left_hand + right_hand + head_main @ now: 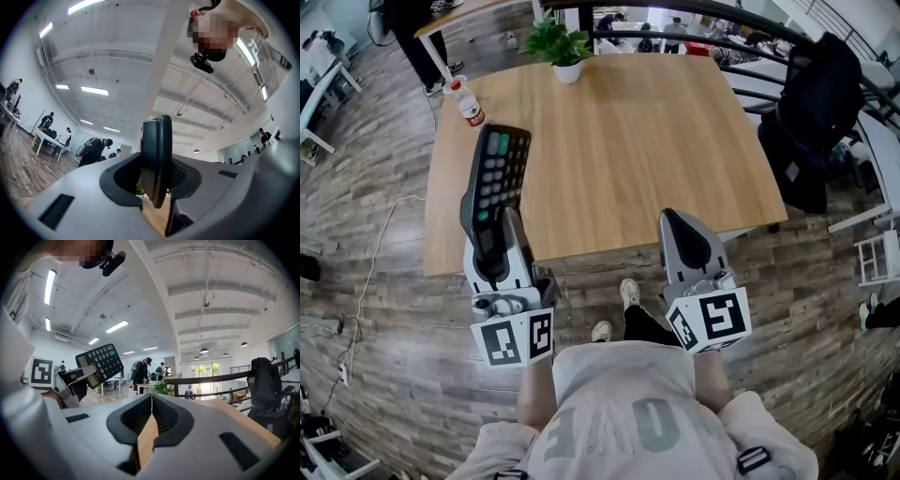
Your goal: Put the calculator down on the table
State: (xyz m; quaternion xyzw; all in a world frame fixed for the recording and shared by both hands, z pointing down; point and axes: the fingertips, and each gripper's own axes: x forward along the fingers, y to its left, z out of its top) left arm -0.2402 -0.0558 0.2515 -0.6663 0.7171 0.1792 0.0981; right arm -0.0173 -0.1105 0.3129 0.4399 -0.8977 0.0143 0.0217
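The left gripper (504, 223) was clamped on one end of the black calculator (495, 178), which stuck out tilted upward over the near left corner of the wooden desk (619, 141), not resting on it. The right gripper (677, 223) hung at the desk's near edge, jaws pressed together with nothing between them. A bottle (469, 105) and a potted plant (560, 45) stood at the far side.
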